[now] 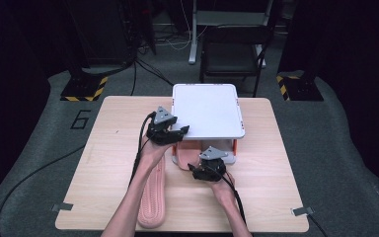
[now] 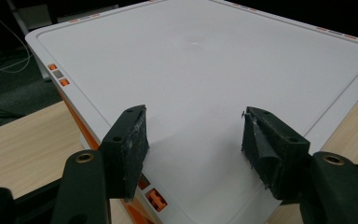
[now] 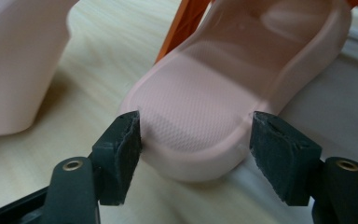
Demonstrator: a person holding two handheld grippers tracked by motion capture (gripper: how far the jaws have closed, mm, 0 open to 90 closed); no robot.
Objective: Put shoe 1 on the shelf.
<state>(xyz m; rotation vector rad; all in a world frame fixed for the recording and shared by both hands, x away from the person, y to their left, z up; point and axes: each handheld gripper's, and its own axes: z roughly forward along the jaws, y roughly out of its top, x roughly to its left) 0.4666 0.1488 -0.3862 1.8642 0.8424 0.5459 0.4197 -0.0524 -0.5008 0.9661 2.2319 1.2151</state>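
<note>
**Two grippers at a white-topped rack, two pink slippers on the table**

Nearest the high camera, our two forearms come up from the six o'clock edge of the wooden table (image 1: 271,148). Under our left forearm lies a pink slipper (image 1: 153,197), sole up with its ribbed tread showing, running lengthwise from six o'clock toward twelve.

We hold the left gripper (image 1: 170,132) at the near left corner of the white lid (image 1: 207,109), the flat top of a small rack with orange frame parts that sits at the twelve o'clock side of the table. In the left gripper view its jaws stand wide apart with nothing between them, poised over the corner of the lid; whether they touch the surface we cannot tell. Small orange and grey tabs (image 2: 58,74) line the lid's rim at about ten o'clock in that view.

We hold the right gripper (image 1: 208,169) just in front of the rack's near edge, at roughly five o'clock from the left gripper. A second pink slipper (image 3: 223,107) lies upright there, its far end reaching in beneath the lid beside an orange leg (image 3: 186,23). In the right gripper view the jaws are spread to either side of the slipper's rounded near end. The left jaw sits right at its edge and the right jaw stands a little clear, so the slipper is not clamped. At nine o'clock in the same view we see the blurred pale pink side of the other slipper.
</note>
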